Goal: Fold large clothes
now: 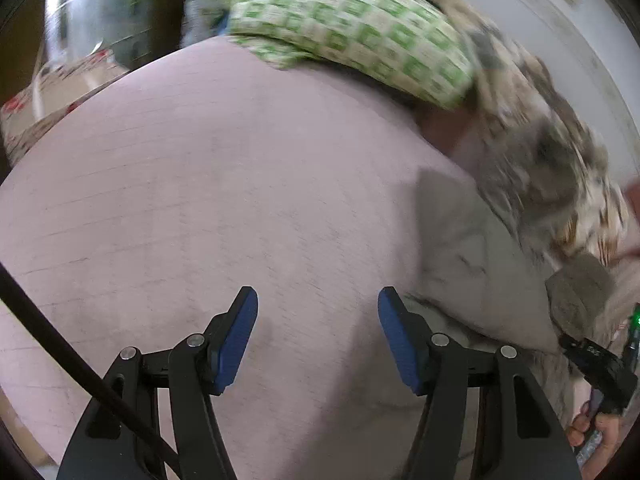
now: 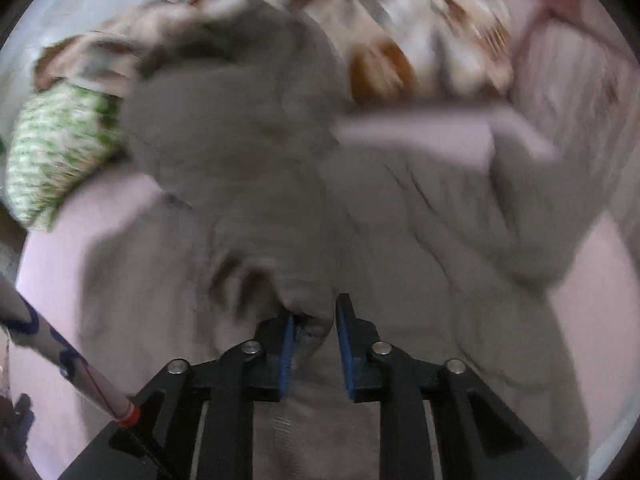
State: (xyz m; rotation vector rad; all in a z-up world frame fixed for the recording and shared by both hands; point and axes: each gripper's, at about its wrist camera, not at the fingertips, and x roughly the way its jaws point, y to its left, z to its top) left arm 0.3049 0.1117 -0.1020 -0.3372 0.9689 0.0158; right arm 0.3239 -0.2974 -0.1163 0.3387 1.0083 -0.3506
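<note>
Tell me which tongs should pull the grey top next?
Probably the right tongs: grey top cloth sits bunched between them. The left tongs hang open over bare pink sheet.

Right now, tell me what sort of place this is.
Most likely a bedroom, with the work done on a bed. A wide pink sheet covers a soft surface, a green checked pillow and a patterned blanket lie bunched along its far edge, and a grey garment is spread for folding.
</note>
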